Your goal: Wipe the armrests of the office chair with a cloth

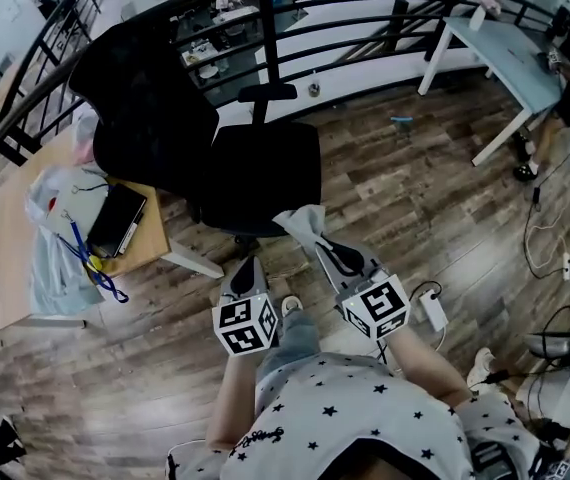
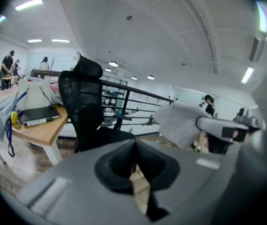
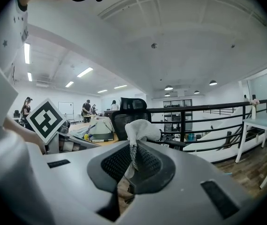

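Head view: the right gripper (image 1: 317,240) pinches a white cloth (image 1: 300,220) at the chair's (image 1: 255,173) 6 o'clock. The left gripper (image 1: 247,265) is closed and empty. A desk (image 1: 10,258) stands at 9 o'clock on the plank floor (image 1: 415,198).

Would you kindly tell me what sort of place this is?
Most likely an open-plan office on a mezzanine: a black office chair, a wooden desk and a white desk stand beside a black railing.
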The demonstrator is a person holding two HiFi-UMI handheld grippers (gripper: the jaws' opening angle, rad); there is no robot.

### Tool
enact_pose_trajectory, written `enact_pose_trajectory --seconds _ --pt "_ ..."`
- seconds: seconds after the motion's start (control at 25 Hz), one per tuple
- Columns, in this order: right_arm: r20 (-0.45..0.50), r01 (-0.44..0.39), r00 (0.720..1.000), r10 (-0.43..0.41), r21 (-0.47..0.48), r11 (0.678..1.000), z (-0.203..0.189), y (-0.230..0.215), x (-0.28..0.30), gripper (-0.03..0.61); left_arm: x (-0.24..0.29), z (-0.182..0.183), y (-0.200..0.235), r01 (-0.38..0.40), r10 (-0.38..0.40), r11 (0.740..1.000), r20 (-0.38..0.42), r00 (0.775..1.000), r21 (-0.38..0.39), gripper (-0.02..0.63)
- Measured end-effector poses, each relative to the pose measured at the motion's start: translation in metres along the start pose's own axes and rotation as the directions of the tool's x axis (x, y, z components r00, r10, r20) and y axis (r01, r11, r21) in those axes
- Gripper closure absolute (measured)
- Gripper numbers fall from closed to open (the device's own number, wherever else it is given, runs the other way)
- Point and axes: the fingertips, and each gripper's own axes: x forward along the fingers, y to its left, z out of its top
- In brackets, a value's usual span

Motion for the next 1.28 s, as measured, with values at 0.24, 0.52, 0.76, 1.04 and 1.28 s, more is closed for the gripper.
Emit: enact_pose_trajectory --seconds 0.24,0.52,0.76,1.04,1.28 --pt "-0.032 -0.008 0.999 0.007 -0.009 1.0 0.001 -0.014 0.052 0.551 0.034 0.021 0.029 -0.001 0.001 1.0 -0.005 1.0 -0.01 0.609" --pt "-0.069 -0.037 0.997 0.035 -0.027 0.999 0.002 -0.022 0.116 0.551 0.069 0.035 0.074 -0.028 0.027 0.999 -0.023 0.999 -0.04 0.609" --pt "-0.1 -0.081 0.992 0.075 -0.059 0.995 -0.003 -0.022 0.163 0.551 0.087 0.037 0.106 -0.06 0.058 0.996 -0.038 0.998 -0.068 0.609" --pt "-0.156 -0.17 0.976 0.154 -0.095 0.981 -0.025 -0.008 0.213 0.552 0.096 0.026 0.136 -0.119 0.112 0.988 -0.073 0.991 -0.098 0.609" --pt "-0.227 -0.26 0.948 0.225 -0.141 0.955 -0.058 0.002 0.258 0.552 0.102 0.012 0.158 -0.186 0.174 0.971 -0.091 0.981 -0.152 0.609"
